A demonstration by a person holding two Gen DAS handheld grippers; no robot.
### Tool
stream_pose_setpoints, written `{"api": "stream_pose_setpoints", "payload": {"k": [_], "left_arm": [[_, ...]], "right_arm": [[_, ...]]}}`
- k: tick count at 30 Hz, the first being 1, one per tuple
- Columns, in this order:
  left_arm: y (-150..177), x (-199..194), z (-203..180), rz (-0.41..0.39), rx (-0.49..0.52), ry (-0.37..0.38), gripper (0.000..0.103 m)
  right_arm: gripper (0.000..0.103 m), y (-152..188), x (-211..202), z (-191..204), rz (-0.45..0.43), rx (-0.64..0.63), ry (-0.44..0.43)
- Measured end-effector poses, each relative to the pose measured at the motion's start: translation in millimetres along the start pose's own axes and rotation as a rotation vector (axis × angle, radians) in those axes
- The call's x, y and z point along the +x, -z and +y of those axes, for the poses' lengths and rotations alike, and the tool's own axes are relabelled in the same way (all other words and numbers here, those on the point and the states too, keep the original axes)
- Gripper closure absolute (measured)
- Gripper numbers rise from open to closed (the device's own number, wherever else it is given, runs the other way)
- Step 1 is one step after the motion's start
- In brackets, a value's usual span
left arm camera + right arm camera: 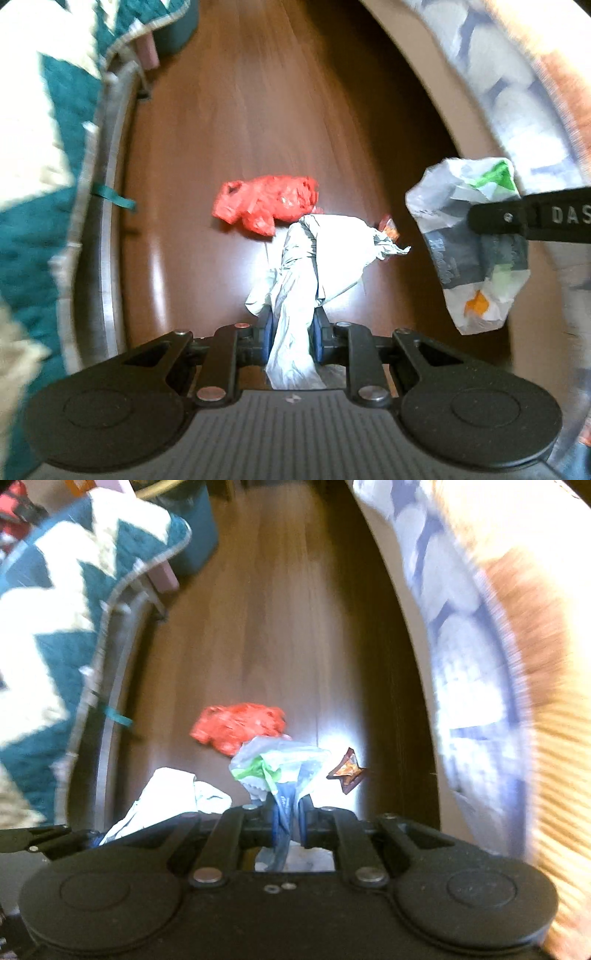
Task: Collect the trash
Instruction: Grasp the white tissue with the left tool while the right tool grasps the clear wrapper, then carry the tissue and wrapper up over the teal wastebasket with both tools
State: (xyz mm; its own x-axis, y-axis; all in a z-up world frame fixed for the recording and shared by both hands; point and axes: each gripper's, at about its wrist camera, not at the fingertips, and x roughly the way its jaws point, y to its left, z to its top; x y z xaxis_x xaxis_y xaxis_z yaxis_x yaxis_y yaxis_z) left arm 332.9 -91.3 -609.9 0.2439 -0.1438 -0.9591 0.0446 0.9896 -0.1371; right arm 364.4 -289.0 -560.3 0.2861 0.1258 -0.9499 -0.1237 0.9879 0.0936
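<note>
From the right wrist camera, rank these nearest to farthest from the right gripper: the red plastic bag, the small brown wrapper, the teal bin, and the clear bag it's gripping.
1. Clear plastic bag: clamped in the right gripper, centre.
2. Small brown wrapper: on the floor, just ahead to the right.
3. Red plastic bag: on the floor, ahead and slightly left.
4. Teal bin: far end, upper left.

I see a dark brown wooden plank floor (266,635) running between two beds. On the left hangs a teal and cream zigzag quilt (48,627) over a grey metal bed frame (107,258). On the right I see a blue and white patterned bedcover (461,657). Far back stands a teal plastic bin (199,531).
</note>
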Motion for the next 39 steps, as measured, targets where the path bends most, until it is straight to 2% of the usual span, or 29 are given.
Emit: {"api": "stream_pose_setpoints", "payload": {"k": [9,16,24,27,31,35,39], "left_arm": [[-18.2,-171.4,14.1,-0.072,-0.013,0.046,0.083],[-35.9,-298.8,36.4,-0.118,-0.06,0.103,0.083],[-42.9,-437.0,77.6,-0.251,-0.076,0.114,0.083],[-40.6,-474.7,100.9,-0.304,-0.093,0.094,0.083],[-34.4,-500.0,134.8,-0.342,-0.137,0.03,0.083],[-26.2,-518.6,172.5,-0.358,-0.192,-0.033,0.083],[-21.7,-524.7,211.6,-0.341,-0.235,-0.09,0.083]], "right_arm": [[0.095,-16.8,-160.1,34.3,-0.051,-0.014,-0.042],[0.095,-42.6,-271.5,80.9,-0.106,-0.06,-0.087],[0.095,-66.6,-375.8,150.7,-0.2,-0.127,-0.173],[0.095,-71.8,-401.0,179.9,-0.226,-0.166,-0.201],[0.095,-81.2,-417.3,223.6,-0.23,-0.217,-0.237],[0.095,-91.0,-421.0,271.7,-0.217,-0.269,-0.276],[0.095,-98.4,-411.7,314.8,-0.19,-0.317,-0.292]]}}
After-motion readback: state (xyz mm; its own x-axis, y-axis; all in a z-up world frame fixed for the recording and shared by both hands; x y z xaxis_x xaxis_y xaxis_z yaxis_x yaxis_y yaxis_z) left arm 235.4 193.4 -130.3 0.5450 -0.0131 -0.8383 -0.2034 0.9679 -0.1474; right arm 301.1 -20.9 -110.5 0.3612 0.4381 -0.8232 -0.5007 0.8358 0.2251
